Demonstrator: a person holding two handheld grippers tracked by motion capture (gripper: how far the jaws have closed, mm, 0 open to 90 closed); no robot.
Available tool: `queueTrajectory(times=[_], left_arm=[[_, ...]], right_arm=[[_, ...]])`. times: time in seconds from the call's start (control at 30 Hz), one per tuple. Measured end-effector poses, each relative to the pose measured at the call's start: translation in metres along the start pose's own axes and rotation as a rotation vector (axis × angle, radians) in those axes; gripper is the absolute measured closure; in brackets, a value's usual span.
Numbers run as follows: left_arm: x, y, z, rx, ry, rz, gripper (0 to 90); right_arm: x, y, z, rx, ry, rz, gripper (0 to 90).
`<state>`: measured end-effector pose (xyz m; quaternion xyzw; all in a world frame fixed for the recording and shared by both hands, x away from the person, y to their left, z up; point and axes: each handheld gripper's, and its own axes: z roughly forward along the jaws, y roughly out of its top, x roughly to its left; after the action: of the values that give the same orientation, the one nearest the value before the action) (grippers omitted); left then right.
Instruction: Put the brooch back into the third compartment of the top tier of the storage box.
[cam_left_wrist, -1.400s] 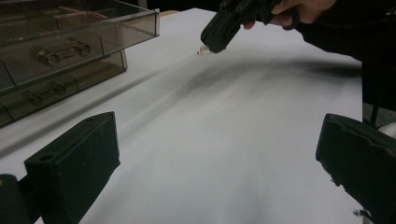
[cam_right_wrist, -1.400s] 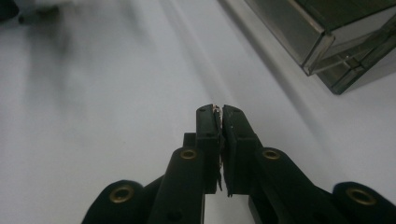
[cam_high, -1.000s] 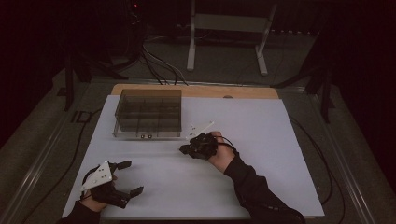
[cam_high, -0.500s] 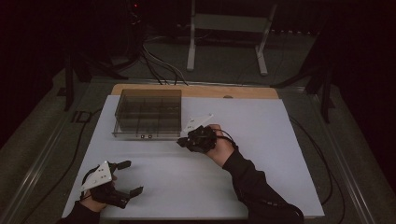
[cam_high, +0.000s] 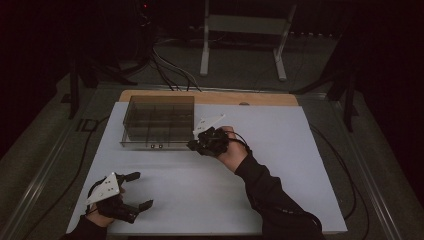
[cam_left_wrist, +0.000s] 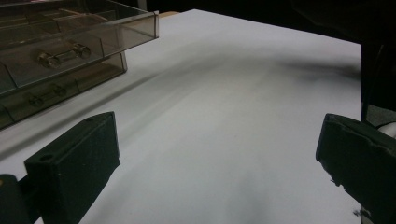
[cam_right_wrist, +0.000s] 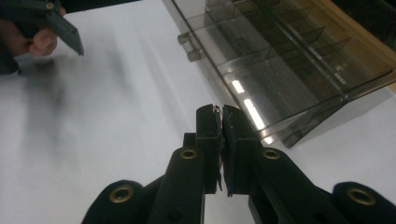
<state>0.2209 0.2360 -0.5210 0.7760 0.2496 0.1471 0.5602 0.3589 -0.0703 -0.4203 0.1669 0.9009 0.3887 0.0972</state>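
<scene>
Compartment box (cam_high: 158, 121) beside right gripper (cam_high: 194, 144)

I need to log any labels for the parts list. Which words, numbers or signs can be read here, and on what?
None can be read.
Clear plastic box: no label or print; the two small items on its front are metal latches.
White table top: blank.
Left gripper, open, and right gripper, shut: no lettering visible.
</scene>
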Motion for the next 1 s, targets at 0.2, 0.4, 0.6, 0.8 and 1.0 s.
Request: queueTrajectory(times=[0.2, 0.4, 0.6, 0.8, 1.0], left_arm=[[0.0, 0.0, 0.0, -0.002, -0.002, 0.0, 0.6], [0.0, 0.0, -0.001, -0.002, -0.004, 0.0, 0.5], [0.0, 0.0, -0.001, 0.0, -0.005, -0.001, 0.5], [0.0, 0.0, 0.0, 0.0, -0.007, -0.001, 0.6], [0.0, 0.0, 0.0, -0.002, -0.005, 0.001, 0.5]], right_arm=[[-0.002, 0.01, 0.003, -0.001, -0.012, 0.001, 86.3], [-0.005, 0.021, 0.007, 0.001, -0.028, 0.01, 86.3], [-0.008, 0.026, 0.011, -0.005, -0.038, 0.017, 86.3], [-0.011, 0.033, 0.016, -0.011, -0.047, 0.03, 86.3], [-0.011, 0.039, 0.025, -0.009, -0.064, 0.042, 86.2]])
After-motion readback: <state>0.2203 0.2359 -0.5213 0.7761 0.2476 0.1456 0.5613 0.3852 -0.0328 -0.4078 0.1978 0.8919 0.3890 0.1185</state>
